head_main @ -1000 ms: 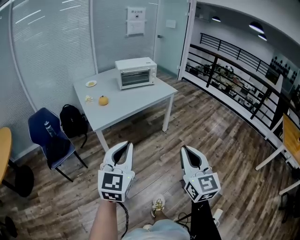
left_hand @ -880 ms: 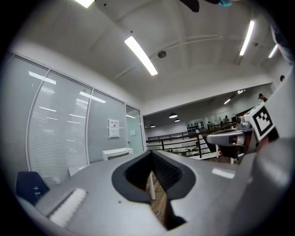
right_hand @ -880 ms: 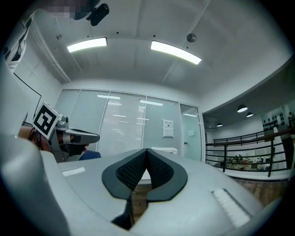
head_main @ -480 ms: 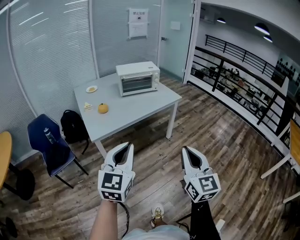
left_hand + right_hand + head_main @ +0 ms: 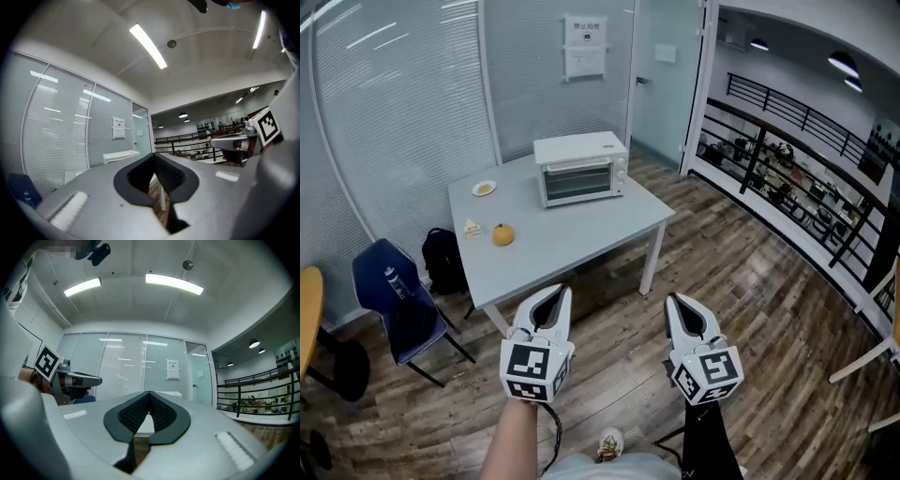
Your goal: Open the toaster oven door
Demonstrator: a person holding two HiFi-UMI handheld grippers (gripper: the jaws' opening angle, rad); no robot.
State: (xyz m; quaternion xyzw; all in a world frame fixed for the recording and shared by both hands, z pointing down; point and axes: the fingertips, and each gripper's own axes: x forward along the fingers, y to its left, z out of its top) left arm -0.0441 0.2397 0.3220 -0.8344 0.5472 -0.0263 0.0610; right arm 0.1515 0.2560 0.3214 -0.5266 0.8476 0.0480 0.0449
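- One white boxy toaster oven point(image 5: 580, 167), glass door shut, at the far end of one grey rectangular table point(image 5: 581, 234).
- Also on the table: one small white plate point(image 5: 484, 188), one round orange fruit point(image 5: 502, 234), one small pale item point(image 5: 472, 227) (too small to identify).
- Beside the table: one blue chair point(image 5: 370, 272), one black backpack point(image 5: 442, 261).
- Two grippers, low and well short of the table: left gripper point(image 5: 562, 290) and right gripper point(image 5: 671, 298), each with jaws pressed together on nothing.
- Against a second ago: table and oven sit lower and larger in the head view; gripper pose unchanged.
- One white paper notice point(image 5: 584, 47) on the glass wall, print illegible.
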